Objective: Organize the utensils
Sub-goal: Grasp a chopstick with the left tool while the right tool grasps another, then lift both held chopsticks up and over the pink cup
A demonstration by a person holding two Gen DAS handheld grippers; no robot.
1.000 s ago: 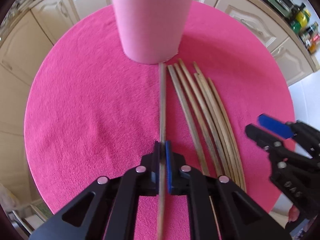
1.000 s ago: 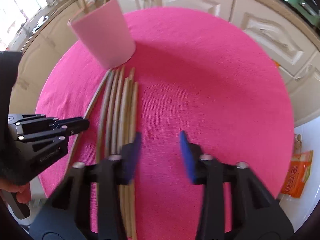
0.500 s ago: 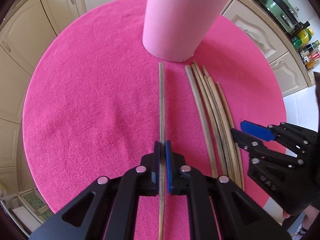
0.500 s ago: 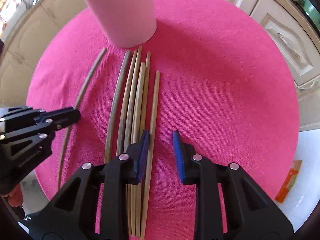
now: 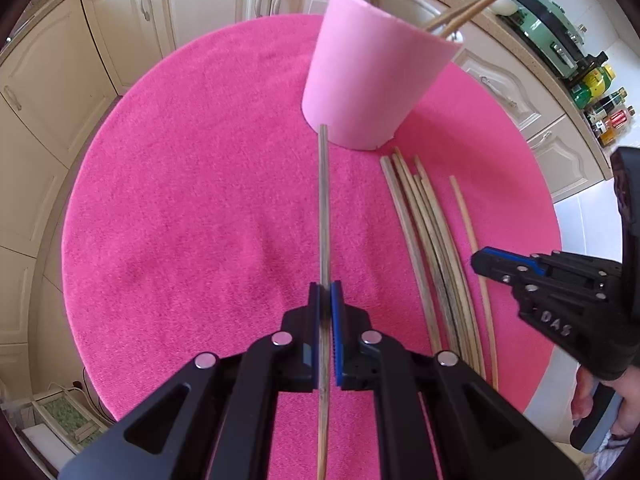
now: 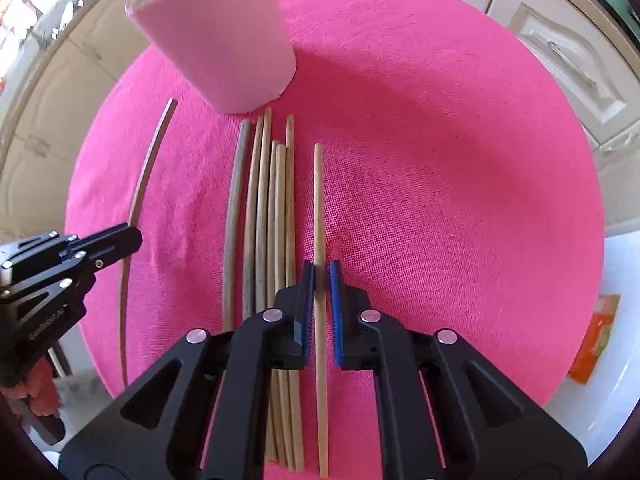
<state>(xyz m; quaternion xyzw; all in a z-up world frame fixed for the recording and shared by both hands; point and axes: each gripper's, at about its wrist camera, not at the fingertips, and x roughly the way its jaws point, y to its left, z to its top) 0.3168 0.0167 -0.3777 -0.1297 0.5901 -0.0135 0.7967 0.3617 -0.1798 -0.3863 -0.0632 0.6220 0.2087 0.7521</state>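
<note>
Right gripper [image 6: 322,270] now clamped; pink cloth [image 6: 440,160] (cream cabinets [image 5: 208,4]).

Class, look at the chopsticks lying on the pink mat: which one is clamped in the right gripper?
The pale chopstick lying apart on the bundle's right side; the right gripper pinches it, while the others lie untouched together.

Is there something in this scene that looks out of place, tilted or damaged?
Nothing looks damaged or spilled. The pink cup stands upright on the pink mat, with chopsticks already leaning inside it. Six loose chopsticks lie side by side on the mat, ends uneven. Each gripper is shut on one further chopstick, left gripper, right gripper.
</note>
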